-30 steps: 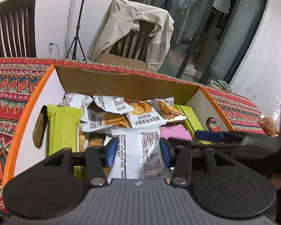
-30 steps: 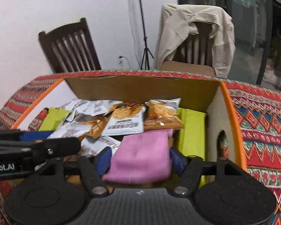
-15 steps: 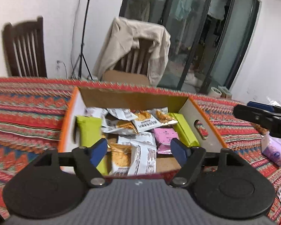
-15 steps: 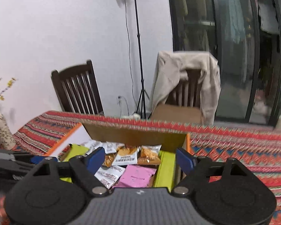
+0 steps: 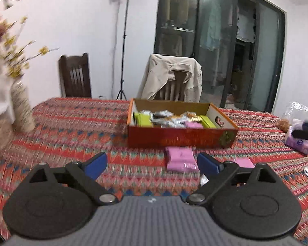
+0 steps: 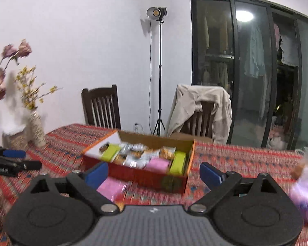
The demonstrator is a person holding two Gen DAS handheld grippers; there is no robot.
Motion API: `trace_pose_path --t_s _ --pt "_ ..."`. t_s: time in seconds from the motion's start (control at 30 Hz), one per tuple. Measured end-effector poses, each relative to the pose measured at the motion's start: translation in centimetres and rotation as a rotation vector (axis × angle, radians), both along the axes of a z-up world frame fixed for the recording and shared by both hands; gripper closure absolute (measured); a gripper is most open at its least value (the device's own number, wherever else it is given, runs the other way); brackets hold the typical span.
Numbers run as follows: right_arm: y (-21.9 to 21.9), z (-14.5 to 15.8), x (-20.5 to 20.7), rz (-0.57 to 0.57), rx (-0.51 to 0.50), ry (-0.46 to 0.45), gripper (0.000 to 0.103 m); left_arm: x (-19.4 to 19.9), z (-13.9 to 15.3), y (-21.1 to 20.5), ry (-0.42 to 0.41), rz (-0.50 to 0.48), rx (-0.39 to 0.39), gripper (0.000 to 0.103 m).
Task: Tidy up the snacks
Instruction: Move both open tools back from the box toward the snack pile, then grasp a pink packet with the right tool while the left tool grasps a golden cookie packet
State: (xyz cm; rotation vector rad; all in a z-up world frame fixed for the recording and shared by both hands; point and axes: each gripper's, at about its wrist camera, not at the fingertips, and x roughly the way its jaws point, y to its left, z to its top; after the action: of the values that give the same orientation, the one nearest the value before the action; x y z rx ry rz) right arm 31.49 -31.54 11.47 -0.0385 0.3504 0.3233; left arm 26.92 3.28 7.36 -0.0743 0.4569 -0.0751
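Tongs of both hands, left tongs and right tongs, have just been opening and stand apart and empty, clear of the snack box on the table; next, probably reach for the pink packet lying just before it

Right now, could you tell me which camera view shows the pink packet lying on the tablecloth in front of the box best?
The left wrist view: the pink packet lies whole and fairly sharp before the snack box. In the right wrist view the same packet is blurred and partly hidden behind the right gripper.
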Motion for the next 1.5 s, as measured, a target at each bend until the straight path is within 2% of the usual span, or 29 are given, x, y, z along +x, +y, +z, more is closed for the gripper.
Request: trace_pose_path --t_s 0.13,0.27,0.37,0.53,0.73,0.9,1.0,1.07,1.17,1.27,1.37,1.5 --pt "0.1 -3.1 -4.9 -0.008 -0.005 0.066 0.007 -5.0 -1.1 -0.4 -0.001 0.027 -0.020 0.005" --pt "0.1 -6.5 -8.8 -0.004 0.063 0.149 0.007 -8.7 -3.1 -2.3 0.026 -0.014 0.012 0.005" --pt "0.8 -8.8 -11.4 -0.004 0.069 0.195 0.007 -10.6 -4.6 -3.3 0.052 -0.036 0.042 0.005" --pt "1.7 -11.4 -13.8 -0.008 0.048 0.245 0.007 -11.8 -5.7 -3.1 0.069 -0.039 0.049 0.005" --pt "1.6 -11.4 -13.7 -0.024 0.064 0.241 0.007 -11.3 -5.4 -2.5 0.061 -0.030 0.034 0.005" --pt "1.7 -10.7 -12.0 -0.030 0.066 0.228 0.007 -8.5 -5.0 -2.8 0.075 -0.079 -0.007 0.005" --pt "1.5 -10.7 -10.3 -0.041 0.061 0.232 0.007 -5.7 -4.9 -3.7 0.074 -0.132 -0.039 0.006" --pt "1.5 -10.7 -8.8 -0.047 0.042 0.237 0.007 -3.1 -4.9 -4.7 0.079 -0.176 -0.048 0.010" --pt "1.3 -10.6 -5.8 -0.057 0.022 0.237 0.009 1.8 -5.1 -6.7 0.136 -0.261 -0.033 0.024" --pt "1.3 -10.6 -2.1 -0.068 -0.002 0.244 0.009 6.9 -5.6 -8.4 0.197 -0.334 0.001 0.024" --pt "1.3 -11.1 1.3 -0.079 -0.009 0.253 0.011 10.2 -6.5 -10.1 0.224 -0.402 0.046 0.024" --pt "1.5 -12.3 5.3 -0.085 -0.021 0.282 0.017 13.8 -8.0 -11.3 0.268 -0.408 0.044 0.024"
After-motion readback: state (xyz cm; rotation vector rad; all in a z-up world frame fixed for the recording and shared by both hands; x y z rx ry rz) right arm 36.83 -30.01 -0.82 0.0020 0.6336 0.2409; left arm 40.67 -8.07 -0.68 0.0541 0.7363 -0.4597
